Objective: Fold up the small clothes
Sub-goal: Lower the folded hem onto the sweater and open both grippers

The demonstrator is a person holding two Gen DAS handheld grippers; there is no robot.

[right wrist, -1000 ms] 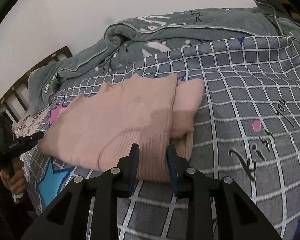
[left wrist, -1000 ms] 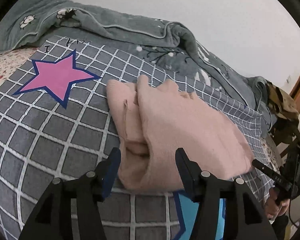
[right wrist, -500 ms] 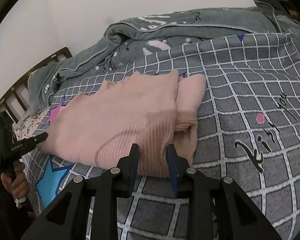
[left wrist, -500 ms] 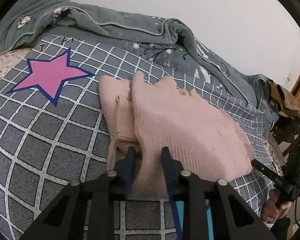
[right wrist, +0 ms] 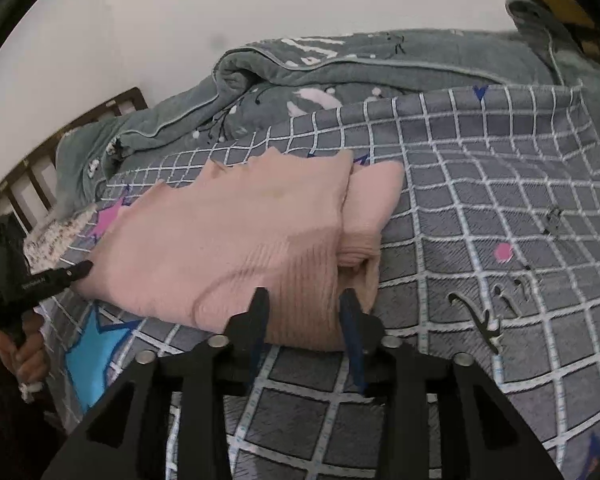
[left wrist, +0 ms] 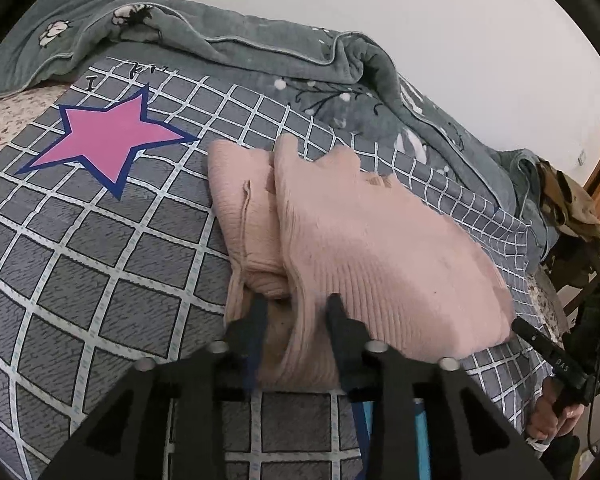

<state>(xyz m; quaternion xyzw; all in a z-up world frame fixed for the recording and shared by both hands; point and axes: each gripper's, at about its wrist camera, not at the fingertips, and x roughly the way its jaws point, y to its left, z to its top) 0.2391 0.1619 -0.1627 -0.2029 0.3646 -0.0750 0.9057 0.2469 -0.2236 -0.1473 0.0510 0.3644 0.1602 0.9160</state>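
Observation:
A pink knitted sweater (left wrist: 360, 248) lies partly folded on a grey checked bed cover (left wrist: 100, 248), one sleeve tucked beside its body. My left gripper (left wrist: 294, 308) is shut on the sweater's ribbed near hem. In the right wrist view the same sweater (right wrist: 240, 240) fills the middle, and my right gripper (right wrist: 304, 300) is shut on the hem at the sweater's other near corner. Each gripper shows at the edge of the other's view, held by a hand.
A grey-green quilt (left wrist: 260, 60) is bunched along the far side against a white wall. The cover has a pink star (left wrist: 108, 136) and a blue star (right wrist: 96, 344). A wooden headboard (right wrist: 60, 152) stands at the left. Clothes hang on a chair (left wrist: 568, 208).
My left gripper went from open around the hem to shut on it. My right gripper stayed shut on the hem; both grippers shifted slightly with the cloth.

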